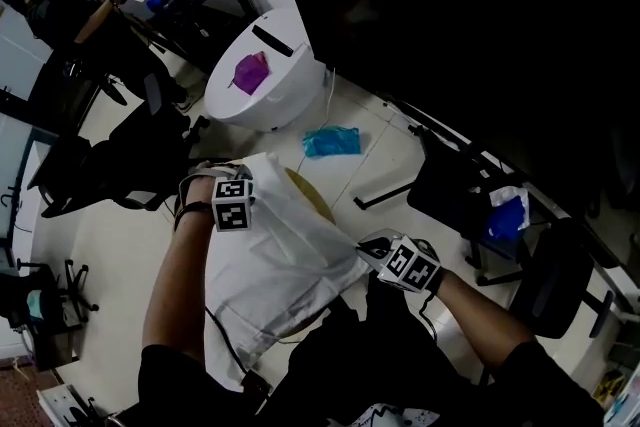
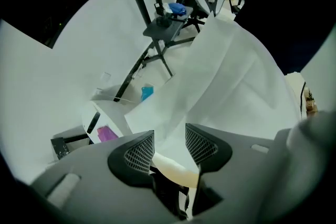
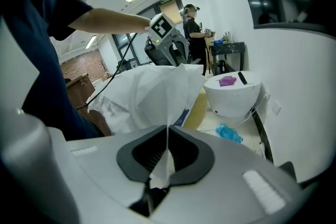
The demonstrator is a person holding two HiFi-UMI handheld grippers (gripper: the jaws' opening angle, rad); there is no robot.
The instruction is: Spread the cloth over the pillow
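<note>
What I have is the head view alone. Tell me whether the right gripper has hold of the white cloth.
Observer: Yes. In the right gripper view the right gripper has its jaws shut on a thin fold of the cloth.
Operator: Now report the other one.
Observer: In the left gripper view the left gripper has its jaws apart, with cloth and a cream-coloured edge between them. Whether the pads press on either I cannot tell.
</note>
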